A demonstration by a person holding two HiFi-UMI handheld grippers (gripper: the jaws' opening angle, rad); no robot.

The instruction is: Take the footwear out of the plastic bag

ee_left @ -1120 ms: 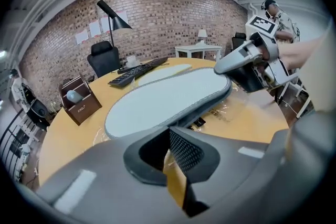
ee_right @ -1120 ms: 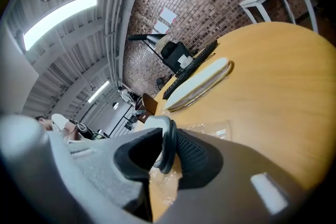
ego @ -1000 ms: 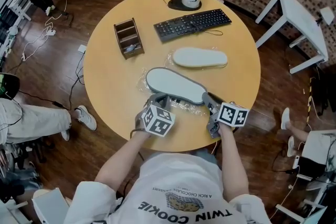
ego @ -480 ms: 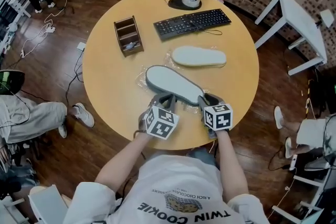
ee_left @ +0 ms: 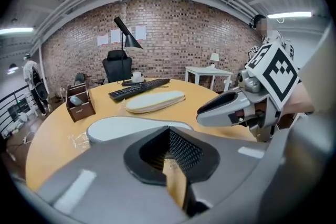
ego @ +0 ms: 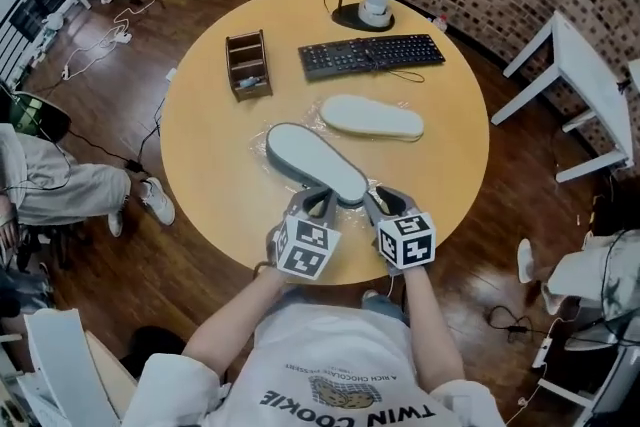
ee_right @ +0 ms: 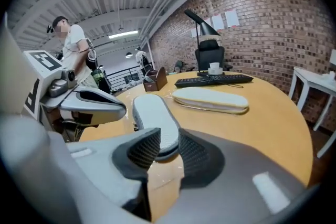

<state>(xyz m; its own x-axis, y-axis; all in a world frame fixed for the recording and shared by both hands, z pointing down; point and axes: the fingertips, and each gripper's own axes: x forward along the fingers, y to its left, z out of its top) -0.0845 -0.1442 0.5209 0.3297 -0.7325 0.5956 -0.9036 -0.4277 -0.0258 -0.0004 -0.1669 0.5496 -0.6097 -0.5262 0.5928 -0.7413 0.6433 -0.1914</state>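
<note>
A grey-rimmed slipper [ego: 315, 160] [ee_right: 155, 118] lies sole up on a crumpled clear plastic bag [ego: 262, 147] near the table's front. A second pale slipper [ego: 370, 117] [ee_right: 210, 98] lies sole up farther back, on its own clear film. My left gripper [ego: 318, 205] [ee_left: 169, 131] is at the near slipper's heel, its tips together with a pale glint of film between them. My right gripper [ego: 378, 205] [ee_right: 169, 139] stands beside it. Its pads are apart and frame the slipper's near end without pressing on it.
The round wooden table [ego: 215, 175] also carries a brown desk organiser [ego: 247, 63], a black keyboard [ego: 372, 55] and a lamp base with a white cup [ego: 372, 12]. A white side table [ego: 585, 95] stands to the right, and a seated person's leg [ego: 60, 190] is at the left.
My right gripper has moved left, from the table's front right in to the slipper's near end, close beside the left gripper. The left gripper has stayed at the slipper's heel.
</note>
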